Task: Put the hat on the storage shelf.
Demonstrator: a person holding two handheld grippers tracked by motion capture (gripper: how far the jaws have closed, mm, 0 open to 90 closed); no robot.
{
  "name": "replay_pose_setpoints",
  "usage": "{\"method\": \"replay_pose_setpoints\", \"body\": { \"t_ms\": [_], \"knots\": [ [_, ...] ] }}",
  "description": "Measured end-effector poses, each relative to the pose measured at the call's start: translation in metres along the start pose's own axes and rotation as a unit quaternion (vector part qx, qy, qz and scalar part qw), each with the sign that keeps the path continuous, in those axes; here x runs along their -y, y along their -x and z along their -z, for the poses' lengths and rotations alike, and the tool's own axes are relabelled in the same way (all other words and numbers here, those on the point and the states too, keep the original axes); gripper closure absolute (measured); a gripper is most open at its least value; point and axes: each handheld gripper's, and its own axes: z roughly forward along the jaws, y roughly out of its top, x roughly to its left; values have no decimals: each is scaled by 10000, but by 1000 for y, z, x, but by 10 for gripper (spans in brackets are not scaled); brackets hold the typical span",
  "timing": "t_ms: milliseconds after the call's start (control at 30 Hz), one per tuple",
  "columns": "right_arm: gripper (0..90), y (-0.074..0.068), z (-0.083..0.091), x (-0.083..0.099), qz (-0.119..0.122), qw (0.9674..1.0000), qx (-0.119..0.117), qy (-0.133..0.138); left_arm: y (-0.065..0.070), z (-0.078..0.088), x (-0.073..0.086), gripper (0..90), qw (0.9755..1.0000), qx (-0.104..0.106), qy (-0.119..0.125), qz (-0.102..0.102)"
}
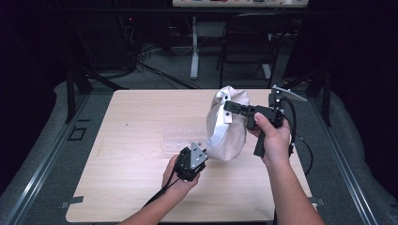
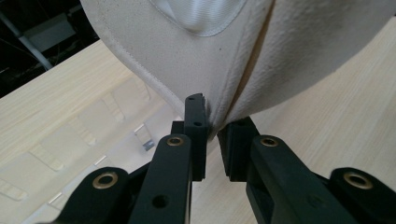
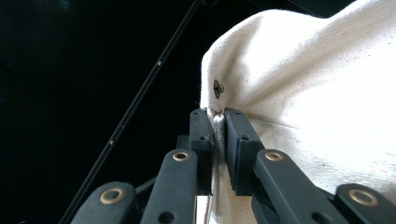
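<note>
A cream canvas bag (image 1: 227, 126) with a shiny white lining hangs above the right half of the wooden table (image 1: 131, 140). My right gripper (image 1: 228, 106) holds it up by the upper rim, jaws shut on a fold of cloth (image 3: 215, 122) next to a small metal snap (image 3: 217, 87). My left gripper (image 1: 202, 151) is at the bag's lower left edge, its jaws pinched on the canvas (image 2: 212, 119) near a seam. The bag's inside (image 2: 201, 16) faces the left gripper view.
A clear plastic sheet or tray (image 1: 180, 138) lies flat on the table, left of the bag; it also appears as (image 2: 93, 135). A dark chair (image 1: 248, 42) and a desk leg (image 1: 194, 47) stand beyond the far edge. Dark floor rails flank the table.
</note>
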Motion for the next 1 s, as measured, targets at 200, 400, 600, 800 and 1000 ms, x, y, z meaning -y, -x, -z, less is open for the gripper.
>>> {"method": "replay_pose_setpoints", "body": {
  "t_ms": [200, 400, 600, 800, 1000],
  "knots": [
    [826, 5, -5, 2, -18, 10000, 2, -71, -15, 4, 1, 840, 9995, 135, 164, 222],
    [826, 11, -10, 6, -101, 9998, 55, -163, -22, 5, 7, 844, 9992, 150, 209, 319],
    [825, 21, -17, 14, -57, 9993, 165, -340, -27, 1, 17, 844, 9988, 97, 245, 412],
    [826, 32, -21, 20, -150, 9987, 245, -425, -35, -4, 21, 846, 9977, 125, 317, 584],
    [825, 36, -26, 19, -210, 9986, 267, -404, -48, -6, 21, 845, 9967, 254, 329, 697]
  ]
}}
